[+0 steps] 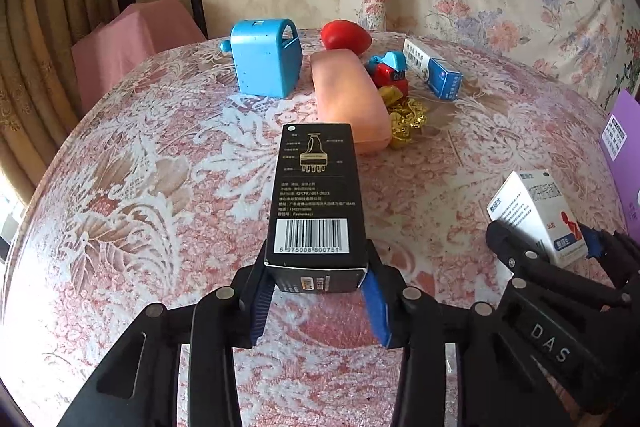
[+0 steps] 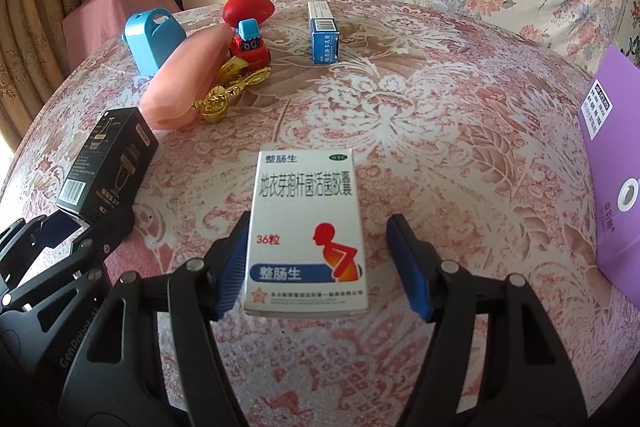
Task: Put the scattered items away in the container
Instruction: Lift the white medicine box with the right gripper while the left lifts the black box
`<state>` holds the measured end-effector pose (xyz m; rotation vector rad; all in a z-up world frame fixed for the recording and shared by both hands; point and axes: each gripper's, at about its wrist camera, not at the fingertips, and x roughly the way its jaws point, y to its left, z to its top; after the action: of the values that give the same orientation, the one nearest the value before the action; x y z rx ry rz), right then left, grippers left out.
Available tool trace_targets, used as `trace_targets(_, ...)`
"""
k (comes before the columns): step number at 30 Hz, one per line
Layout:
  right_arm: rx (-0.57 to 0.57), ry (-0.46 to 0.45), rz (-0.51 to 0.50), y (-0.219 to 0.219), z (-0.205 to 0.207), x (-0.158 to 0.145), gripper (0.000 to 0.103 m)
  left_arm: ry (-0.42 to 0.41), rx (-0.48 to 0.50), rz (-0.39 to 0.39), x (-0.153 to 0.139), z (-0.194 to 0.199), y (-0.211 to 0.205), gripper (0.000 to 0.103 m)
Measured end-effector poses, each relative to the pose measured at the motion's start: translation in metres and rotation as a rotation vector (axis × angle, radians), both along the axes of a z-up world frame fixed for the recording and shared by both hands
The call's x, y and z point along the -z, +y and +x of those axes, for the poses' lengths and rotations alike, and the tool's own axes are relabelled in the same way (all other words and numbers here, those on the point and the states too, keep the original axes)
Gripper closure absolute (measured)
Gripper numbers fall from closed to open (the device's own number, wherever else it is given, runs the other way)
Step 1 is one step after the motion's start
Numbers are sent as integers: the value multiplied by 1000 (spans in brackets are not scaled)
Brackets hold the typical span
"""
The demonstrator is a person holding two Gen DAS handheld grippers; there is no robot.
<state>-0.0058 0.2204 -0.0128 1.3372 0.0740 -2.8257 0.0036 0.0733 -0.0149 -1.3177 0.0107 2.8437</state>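
Gripping the black box (image 1: 316, 199), the left tongs (image 1: 318, 289) pinch it, while the right tongs (image 2: 320, 255) gape around the white box (image 2: 307, 227).

The left gripper (image 1: 318, 301) is built of matte black plastic linkage arms with slotted cut-outs toward 7 o'clock, joined by round silver pivot pins, and its two fingers carry ribbed blue pads (image 1: 377, 311). The right gripper (image 2: 322, 273) has the same black linkage, silver pins and ribbed blue pads (image 2: 410, 267). In the left wrist view its black body at 4 o'clock bears raised letters "DAS" and small screws, while the left gripper's body at 8 o'clock in the right wrist view shows embossed lettering reading roughly "GenRobot".
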Motion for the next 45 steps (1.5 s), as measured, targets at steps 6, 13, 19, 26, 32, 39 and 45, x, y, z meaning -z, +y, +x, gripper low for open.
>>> trace_targets(6,2,0,-3,-2,0,0,34,1,-11,-1,0,1,0,61)
trace_targets(13,23,14,-14,4,3,-2,59,8,17,-4,-2,3,5,64)
trace_targets(19,34,19,-53,12,8,-5,59,42,48,-4,-17,13,12,64)
trace_targets(26,53,62,-65,20,24,-27,59,63,80,7,-29,20,22,64)
trace_targets(32,63,80,-69,26,31,-39,59,80,105,16,-39,25,30,64)
trace_targets(39,70,106,-79,33,36,-52,59,97,127,25,-50,27,37,64)
trace_targets(45,77,118,-88,40,38,-60,59,103,141,34,-56,27,42,64)
